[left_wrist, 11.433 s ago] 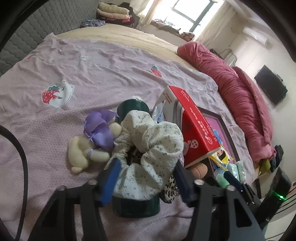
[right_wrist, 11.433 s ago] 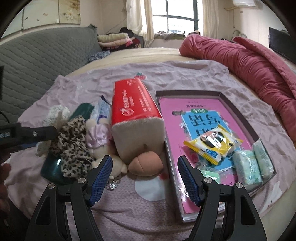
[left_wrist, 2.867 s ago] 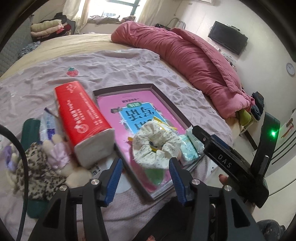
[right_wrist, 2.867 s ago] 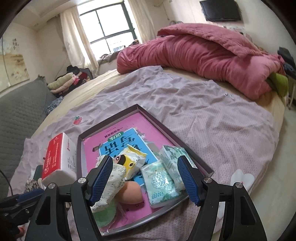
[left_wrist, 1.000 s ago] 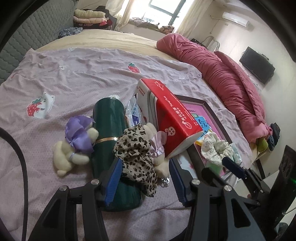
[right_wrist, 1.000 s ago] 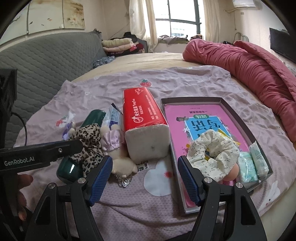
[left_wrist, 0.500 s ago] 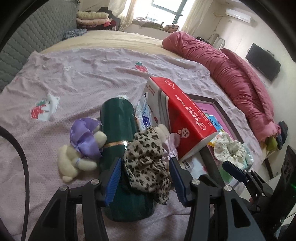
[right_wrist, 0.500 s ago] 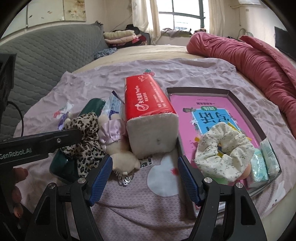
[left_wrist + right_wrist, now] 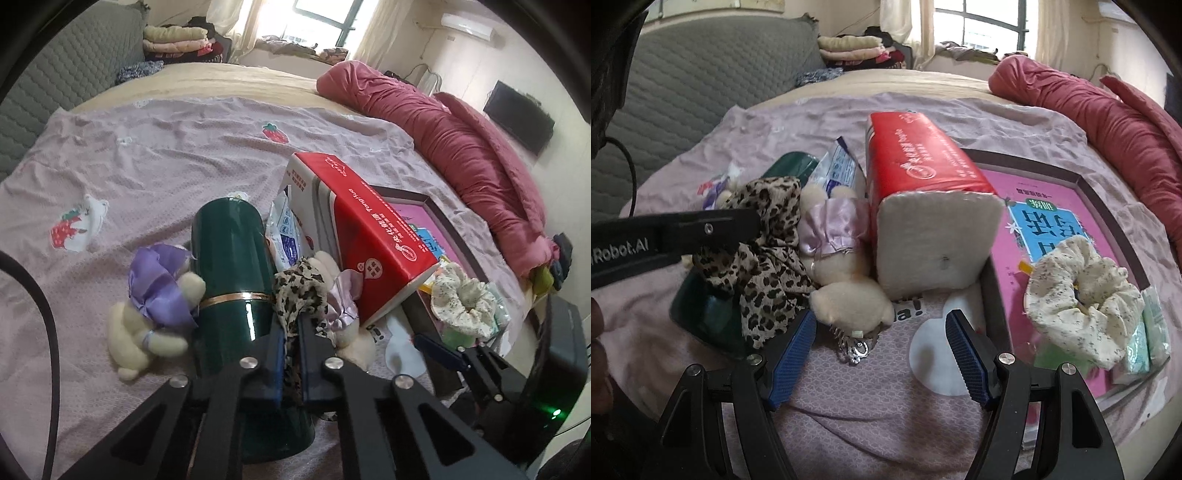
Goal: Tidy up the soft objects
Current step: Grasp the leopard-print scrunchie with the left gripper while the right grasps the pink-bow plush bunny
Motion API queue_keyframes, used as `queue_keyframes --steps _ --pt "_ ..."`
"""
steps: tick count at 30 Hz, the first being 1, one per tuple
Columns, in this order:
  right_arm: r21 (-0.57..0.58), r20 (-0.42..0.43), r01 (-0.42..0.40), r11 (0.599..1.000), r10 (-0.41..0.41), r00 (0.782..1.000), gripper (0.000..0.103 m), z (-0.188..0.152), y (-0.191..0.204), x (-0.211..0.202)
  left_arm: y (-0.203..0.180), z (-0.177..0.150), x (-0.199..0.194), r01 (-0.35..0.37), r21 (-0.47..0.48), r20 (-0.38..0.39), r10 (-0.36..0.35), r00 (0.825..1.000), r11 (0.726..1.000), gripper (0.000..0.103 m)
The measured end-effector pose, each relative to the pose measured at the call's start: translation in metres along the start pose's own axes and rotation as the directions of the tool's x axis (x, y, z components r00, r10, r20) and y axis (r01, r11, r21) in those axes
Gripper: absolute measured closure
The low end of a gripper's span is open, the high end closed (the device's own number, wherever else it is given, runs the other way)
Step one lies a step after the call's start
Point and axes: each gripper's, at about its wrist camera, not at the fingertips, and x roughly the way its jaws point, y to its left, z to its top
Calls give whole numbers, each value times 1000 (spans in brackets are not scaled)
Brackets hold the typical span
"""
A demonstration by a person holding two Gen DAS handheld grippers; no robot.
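Across the bed's near edge, my left gripper (image 9: 291, 354) pinches the leopard scrunchie (image 9: 301, 291) lying on the green bottle (image 9: 236, 266); my right gripper (image 9: 881, 350) hangs wide open, empty. Next I'd lift it to the tray (image 9: 1108, 206).

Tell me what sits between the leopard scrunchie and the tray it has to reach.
The left hand-held gripper is shut on the leopard scrunchie. Between it and the tray lie the plush bear and the red tissue pack.
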Motion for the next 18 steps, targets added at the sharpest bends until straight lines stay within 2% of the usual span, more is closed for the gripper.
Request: queue_keyframes --steps 10,11,15,17,18 --pt "-92 13 48 995 -47 999 30 -1 18 16 10 3 -8 70 -41 19 -69 997 997 98" --pt "-93 16 44 995 -43 999 37 -1 18 17 10 4 -9 75 -44 20 -74 997 996 98" --pt "-85 23 -3 996 5 1000 52 3 16 21 8 3 -9 88 -39 16 -87 996 995 98" --pt "-91 17 -29 995 31 999 64 2 18 24 8 2 -9 93 -36 13 -93 996 995 98" --pt "-99 18 -34 995 36 999 65 2 20 24 7 2 -9 94 -36 12 -94 996 995 98"
